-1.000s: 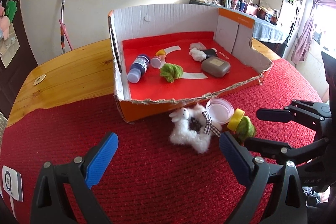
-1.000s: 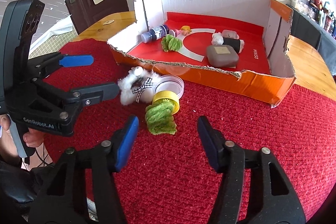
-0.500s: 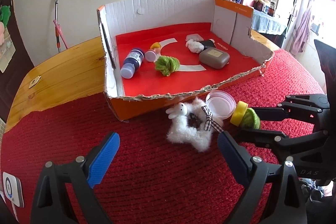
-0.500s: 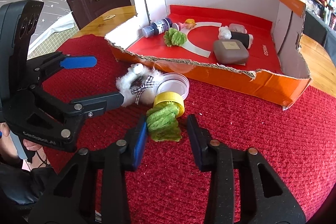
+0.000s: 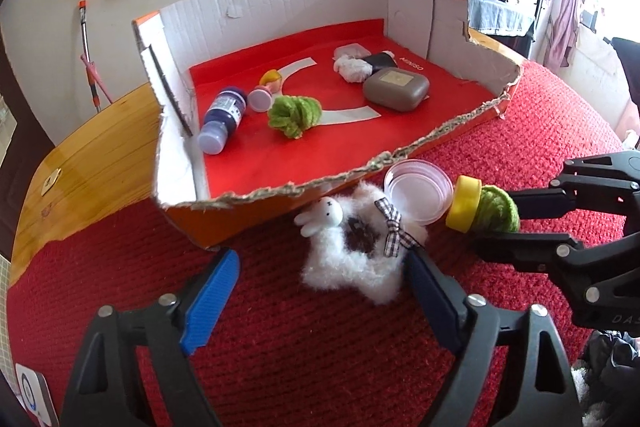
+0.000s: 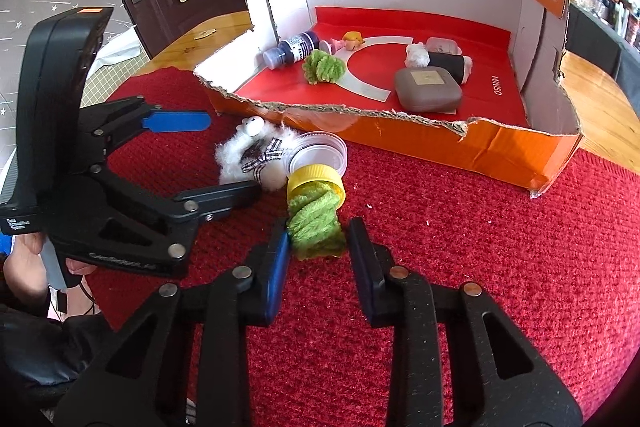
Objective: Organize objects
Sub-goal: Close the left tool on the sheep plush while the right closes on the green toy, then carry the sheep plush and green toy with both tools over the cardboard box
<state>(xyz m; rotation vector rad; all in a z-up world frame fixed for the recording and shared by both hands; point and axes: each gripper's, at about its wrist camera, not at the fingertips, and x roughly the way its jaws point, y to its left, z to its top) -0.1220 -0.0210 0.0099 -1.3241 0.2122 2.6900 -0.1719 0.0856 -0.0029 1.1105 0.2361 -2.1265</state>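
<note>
A: Setting: a wooden counter [image 5: 84,163] under a red woven cloth [image 5: 320,347], with a torn-front cardboard box [image 5: 280,191] at the back. What lies before the left gripper [image 5: 316,291]?

B: The white plush rabbit [image 5: 352,247], flat on the cloth just outside the box's torn front edge. It sits between the gripper's blue pads, nearer the right-hand one. The jaws are closing but stand apart from the fur (nothing gripped yet).

A: And further right?

B: A clear plastic lid [image 6: 320,155] touches the rabbit; just beside it lies a yellow cap [image 6: 316,183] against a green yarn bundle [image 6: 316,227].

A: State of the right gripper [image 6: 318,247]?

B: Closing on the yarn bundle; both pads meet its flanks, so it reads as gripped. The bundle's long axis runs away from the gripper, along its fingers, toward the box.

A: Which relation decides the coming move?

B: Probably nearness: each hand has its own item directly ahead, and the box opening lies beyond both (a second green bundle [image 5: 294,113] already rests inside).
</note>
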